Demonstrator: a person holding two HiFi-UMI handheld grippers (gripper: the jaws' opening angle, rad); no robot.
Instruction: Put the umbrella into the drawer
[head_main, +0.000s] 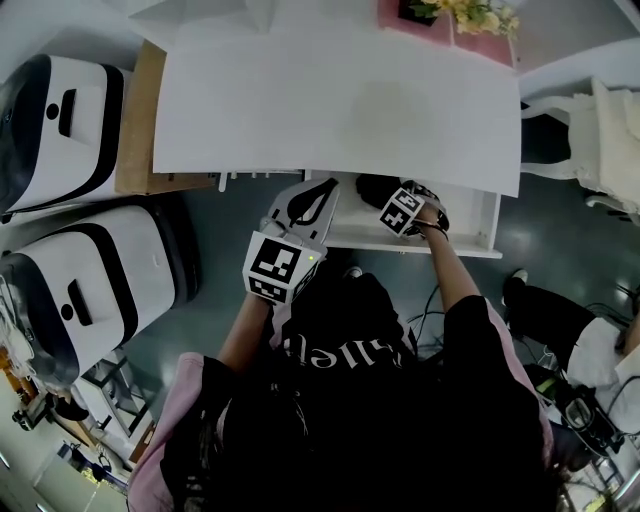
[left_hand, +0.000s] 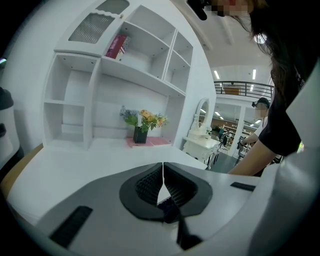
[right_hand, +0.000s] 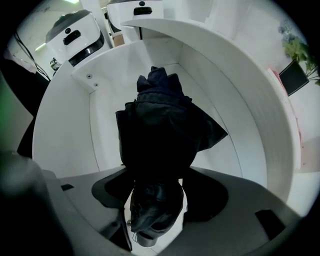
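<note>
A folded black umbrella (right_hand: 160, 125) reaches from my right gripper (right_hand: 157, 186) into the open white drawer (right_hand: 65, 130). The jaws are shut on its near end, and its far end lies low between the drawer walls. In the head view the umbrella (head_main: 374, 187) shows dark inside the drawer (head_main: 482, 228) under the white desk top (head_main: 340, 100), with my right gripper (head_main: 398, 208) just over it. My left gripper (head_main: 316, 198) hovers at the drawer's left front corner. In its own view the left gripper (left_hand: 163, 168) is shut on nothing and faces the desk.
Two white and black machines (head_main: 70, 125) (head_main: 95, 285) stand on the floor at the left. A vase of flowers (left_hand: 141, 126) and a shelf unit with a red book (left_hand: 116, 46) sit at the desk's back. White furniture (head_main: 600, 135) stands at the right, and cables (head_main: 575, 400) lie on the floor.
</note>
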